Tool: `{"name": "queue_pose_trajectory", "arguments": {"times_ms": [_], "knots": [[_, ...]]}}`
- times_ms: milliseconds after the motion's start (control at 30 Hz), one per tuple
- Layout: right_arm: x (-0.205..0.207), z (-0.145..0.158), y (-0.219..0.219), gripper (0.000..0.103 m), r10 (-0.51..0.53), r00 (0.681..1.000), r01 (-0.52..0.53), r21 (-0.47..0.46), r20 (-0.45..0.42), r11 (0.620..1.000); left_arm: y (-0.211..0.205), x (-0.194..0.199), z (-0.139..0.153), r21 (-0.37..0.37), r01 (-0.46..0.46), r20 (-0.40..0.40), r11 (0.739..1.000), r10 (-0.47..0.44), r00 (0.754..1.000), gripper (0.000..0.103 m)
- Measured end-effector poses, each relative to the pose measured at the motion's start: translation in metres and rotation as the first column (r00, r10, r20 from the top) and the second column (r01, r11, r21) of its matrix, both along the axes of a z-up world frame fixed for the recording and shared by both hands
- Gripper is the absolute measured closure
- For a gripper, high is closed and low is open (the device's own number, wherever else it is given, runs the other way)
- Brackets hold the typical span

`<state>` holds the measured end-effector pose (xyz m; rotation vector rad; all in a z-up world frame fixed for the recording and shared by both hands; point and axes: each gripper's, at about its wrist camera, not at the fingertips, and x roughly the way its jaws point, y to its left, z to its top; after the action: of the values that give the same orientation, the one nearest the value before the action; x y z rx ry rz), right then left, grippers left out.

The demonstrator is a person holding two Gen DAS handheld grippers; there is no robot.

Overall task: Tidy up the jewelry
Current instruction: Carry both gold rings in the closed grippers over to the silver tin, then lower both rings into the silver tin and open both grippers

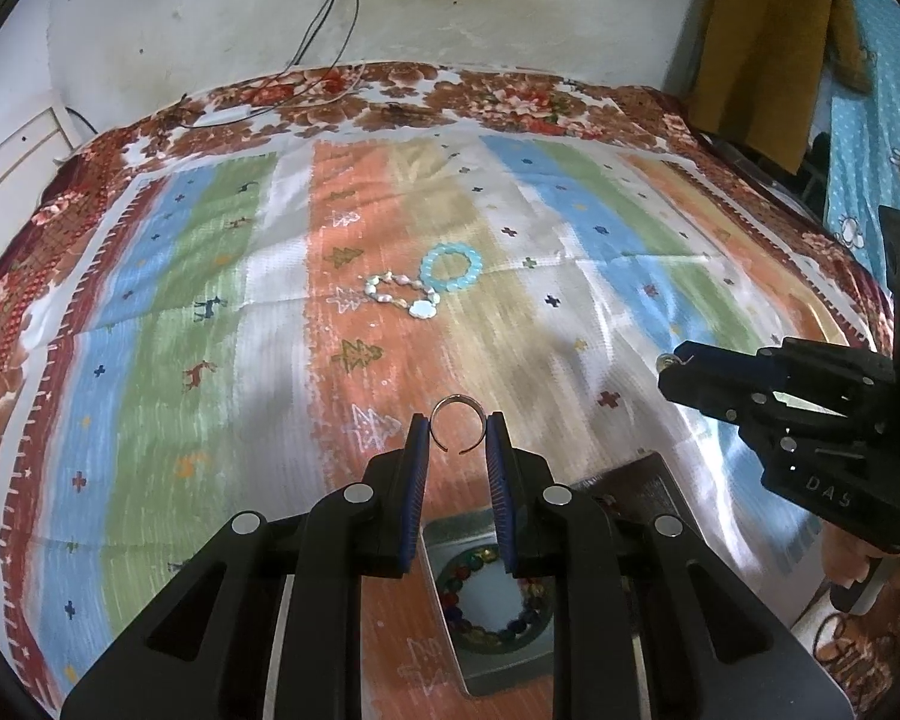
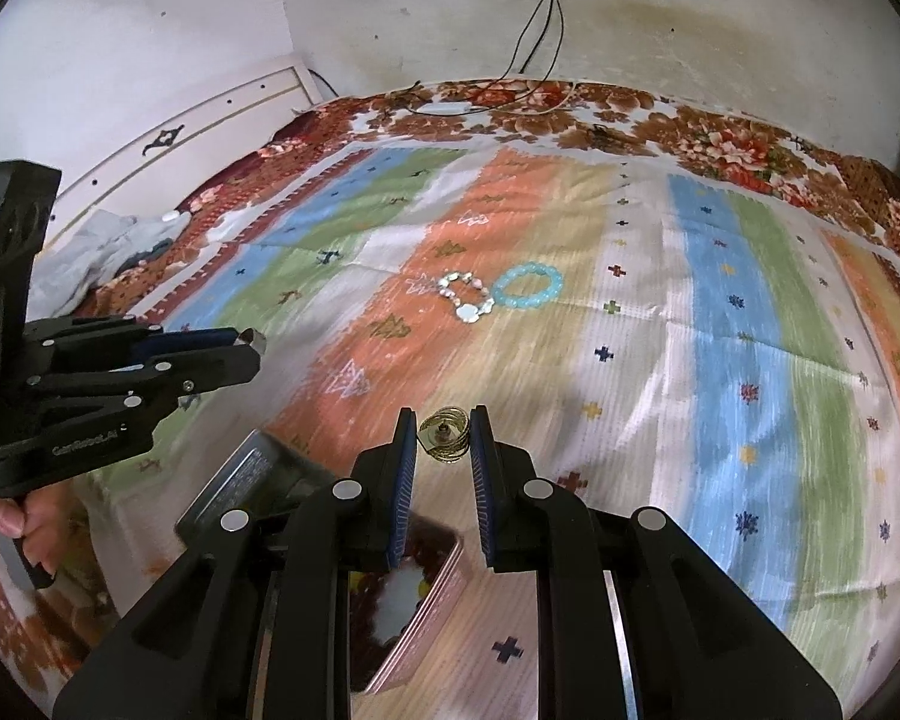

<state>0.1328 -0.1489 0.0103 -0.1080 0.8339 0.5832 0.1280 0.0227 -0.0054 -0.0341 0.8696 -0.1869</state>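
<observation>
Above the striped cloth [image 1: 210, 300], left tongs [image 1: 459, 432] pinch a thin open silver ring [image 1: 457, 423]; right tongs [image 2: 444, 435] clamp a coiled gold ring [image 2: 445, 433].

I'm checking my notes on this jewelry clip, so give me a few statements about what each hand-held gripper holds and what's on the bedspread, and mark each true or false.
1. The left hand-held gripper grips a thin open silver ring. True.
2. The right hand-held gripper is empty. False: it grips a gold coiled piece.
3. A light blue bead bracelet lies on the bedspread. True.
4. The shell bracelet lies inside the tin. False: it lies on the bedspread beside the blue one.
5. The open tin below the left hand-held gripper holds a multicoloured bead bracelet. True.
</observation>
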Motion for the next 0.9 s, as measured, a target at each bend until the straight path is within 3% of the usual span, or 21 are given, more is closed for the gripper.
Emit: {"name": "queue_pose_trajectory", "arguments": {"times_ms": [900], "knots": [[-0.050, -0.005, 0.008, 0.084, 0.078, 0.997, -0.078, 0.003, -0.024, 0.997, -0.015, -0.043, -0.007, -0.004, 0.034, -0.010, 0.999, -0.034, 0.999, 0.084]]}}
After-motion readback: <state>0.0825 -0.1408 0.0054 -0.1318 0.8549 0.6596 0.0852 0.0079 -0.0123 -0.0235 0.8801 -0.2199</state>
